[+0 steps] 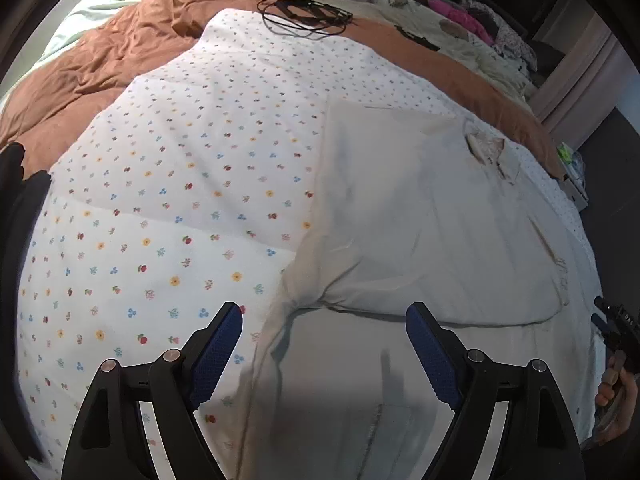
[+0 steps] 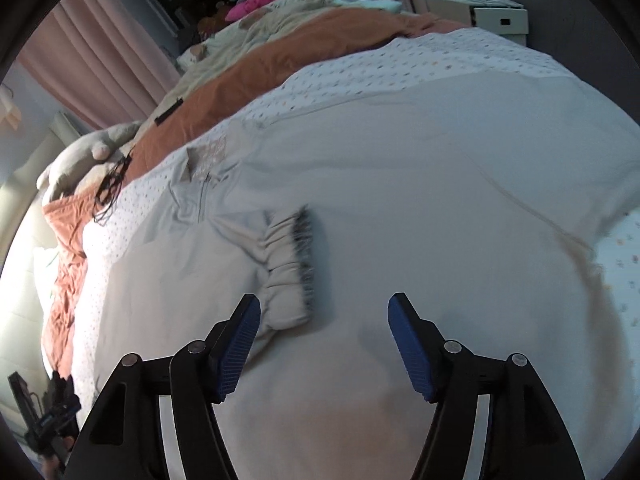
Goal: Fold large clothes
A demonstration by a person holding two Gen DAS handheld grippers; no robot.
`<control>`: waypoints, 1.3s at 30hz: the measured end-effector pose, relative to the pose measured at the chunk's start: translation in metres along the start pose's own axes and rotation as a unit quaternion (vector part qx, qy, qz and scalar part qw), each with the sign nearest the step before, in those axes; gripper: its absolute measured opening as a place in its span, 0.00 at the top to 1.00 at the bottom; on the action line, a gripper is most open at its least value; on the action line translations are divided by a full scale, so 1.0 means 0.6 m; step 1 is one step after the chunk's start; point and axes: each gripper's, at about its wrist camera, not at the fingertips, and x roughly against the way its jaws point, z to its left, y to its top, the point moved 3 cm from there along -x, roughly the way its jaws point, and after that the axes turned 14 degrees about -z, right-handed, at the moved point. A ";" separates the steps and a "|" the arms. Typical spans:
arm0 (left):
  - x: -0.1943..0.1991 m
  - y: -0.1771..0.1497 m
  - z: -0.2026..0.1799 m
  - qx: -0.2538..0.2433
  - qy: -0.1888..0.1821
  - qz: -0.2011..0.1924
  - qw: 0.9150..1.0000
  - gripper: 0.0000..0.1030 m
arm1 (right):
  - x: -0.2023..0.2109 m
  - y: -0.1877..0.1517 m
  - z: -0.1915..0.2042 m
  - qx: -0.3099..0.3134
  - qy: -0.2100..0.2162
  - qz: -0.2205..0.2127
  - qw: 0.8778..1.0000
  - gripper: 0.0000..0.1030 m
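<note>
Both my left gripper (image 1: 324,344) and right gripper (image 2: 324,332) hang spread and empty above the pale sweatshirt (image 2: 400,208), spread on the flowered sheet (image 1: 168,184) of the bed. One sleeve (image 2: 280,264) lies folded across the body. A careless pinch could snag the sheet too, dragging the fold askew.

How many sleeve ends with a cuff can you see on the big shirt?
1. The cuff lies folded across the middle of the shirt, just ahead of the right tool. The other sleeve's end may be hidden.
</note>
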 end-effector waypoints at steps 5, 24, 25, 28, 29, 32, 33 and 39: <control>0.004 0.003 -0.055 -0.013 -0.018 -0.006 1.000 0.18 | 0.058 0.029 -0.082 -0.025 -0.021 -0.026 0.999 0.36; -0.054 -0.039 -0.317 -0.134 -0.055 0.012 0.989 0.18 | 0.138 0.095 -0.395 -0.151 -0.061 -0.096 0.982 0.36; -0.058 -0.042 -0.330 -0.145 -0.055 0.013 0.988 0.18 | 0.134 0.097 -0.409 -0.158 -0.062 -0.098 0.981 0.36; -0.075 -0.051 -0.365 -0.178 -0.051 0.018 0.983 0.18 | 0.116 0.103 -0.444 -0.175 -0.065 -0.101 0.977 0.36; -0.083 -0.053 -0.375 -0.185 -0.050 0.020 0.981 0.18 | 0.108 0.105 -0.456 -0.182 -0.065 -0.102 0.976 0.36; -0.108 -0.060 -0.395 -0.201 -0.045 0.029 0.978 0.18 | 0.084 0.111 -0.484 -0.197 -0.064 -0.103 0.973 0.36; -0.115 -0.063 -0.399 -0.203 -0.042 0.032 0.978 0.18 | 0.077 0.113 -0.494 -0.202 -0.065 -0.104 0.972 0.36; -0.169 -0.072 -0.400 -0.204 -0.020 0.052 0.977 0.18 | 0.040 0.127 -0.547 -0.231 -0.070 -0.115 0.964 0.36</control>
